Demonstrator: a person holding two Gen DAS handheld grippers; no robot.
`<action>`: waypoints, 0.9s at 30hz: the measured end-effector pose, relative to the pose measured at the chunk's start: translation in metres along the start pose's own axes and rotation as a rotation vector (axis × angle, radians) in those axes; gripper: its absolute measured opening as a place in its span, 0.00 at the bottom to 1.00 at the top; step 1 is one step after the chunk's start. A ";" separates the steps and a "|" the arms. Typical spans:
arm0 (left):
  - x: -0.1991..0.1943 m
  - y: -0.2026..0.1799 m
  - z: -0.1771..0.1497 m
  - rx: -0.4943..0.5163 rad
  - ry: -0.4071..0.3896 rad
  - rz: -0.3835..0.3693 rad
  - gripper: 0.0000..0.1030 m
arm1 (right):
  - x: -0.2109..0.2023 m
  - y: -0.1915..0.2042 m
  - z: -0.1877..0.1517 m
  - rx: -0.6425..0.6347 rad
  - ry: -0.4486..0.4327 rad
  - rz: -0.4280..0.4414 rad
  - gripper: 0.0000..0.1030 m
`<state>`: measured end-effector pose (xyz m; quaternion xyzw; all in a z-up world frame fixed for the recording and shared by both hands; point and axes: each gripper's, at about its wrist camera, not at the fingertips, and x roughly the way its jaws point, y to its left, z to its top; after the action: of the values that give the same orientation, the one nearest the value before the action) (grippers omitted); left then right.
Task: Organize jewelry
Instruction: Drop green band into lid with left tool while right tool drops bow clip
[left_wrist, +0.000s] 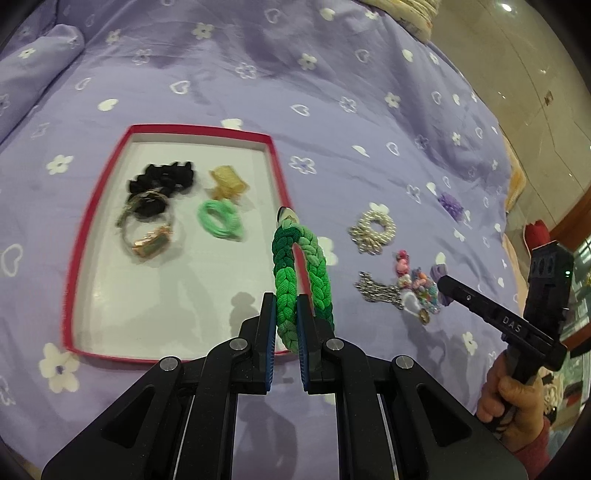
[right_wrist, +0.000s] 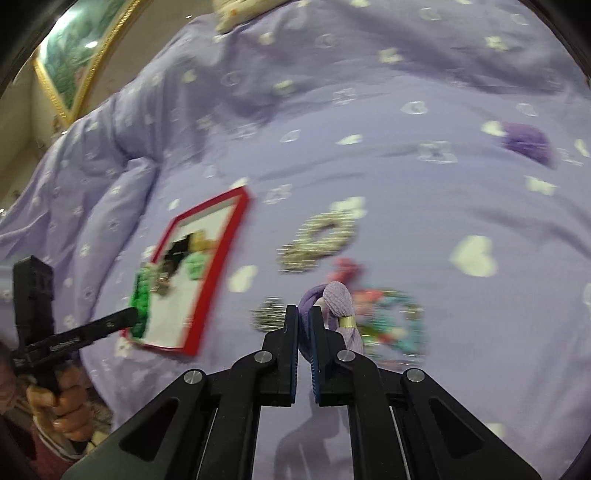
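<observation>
My left gripper (left_wrist: 286, 308) is shut on a braided green bracelet (left_wrist: 301, 273), held up over the right edge of the red-rimmed white tray (left_wrist: 170, 129). The tray holds a black scrunchie (left_wrist: 162, 177), a gold clip (left_wrist: 226, 181), a light green hair tie (left_wrist: 220, 218) and a gold watch (left_wrist: 149, 243). My right gripper (right_wrist: 304, 314) is shut on a lilac hair tie (right_wrist: 338, 306) with a gold band, above the bedspread. In the right wrist view the tray (right_wrist: 221, 254) lies to the left, with the left gripper and green bracelet (right_wrist: 142, 302) over it.
Loose on the purple flowered bedspread (left_wrist: 332, 110), right of the tray: a pearl bracelet (left_wrist: 375, 227), a silver chain (left_wrist: 376, 291), a colourful bead bracelet (left_wrist: 415, 288) and a purple scrunchie (left_wrist: 450, 203). The bed edge and tiled floor (left_wrist: 535, 92) are at far right.
</observation>
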<state>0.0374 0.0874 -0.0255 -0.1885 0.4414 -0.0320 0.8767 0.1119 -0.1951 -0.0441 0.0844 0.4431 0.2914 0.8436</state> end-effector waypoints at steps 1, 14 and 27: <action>-0.001 0.005 0.000 -0.007 -0.002 0.005 0.09 | 0.005 0.010 0.001 -0.014 0.006 0.021 0.06; -0.014 0.071 -0.007 -0.127 -0.008 0.073 0.09 | 0.067 0.114 0.003 -0.167 0.096 0.184 0.09; 0.002 0.109 0.001 -0.204 0.009 0.125 0.09 | 0.121 0.149 0.006 -0.224 0.178 0.186 0.10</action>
<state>0.0269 0.1881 -0.0656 -0.2486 0.4573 0.0671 0.8512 0.1071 -0.0045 -0.0654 0.0045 0.4711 0.4219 0.7746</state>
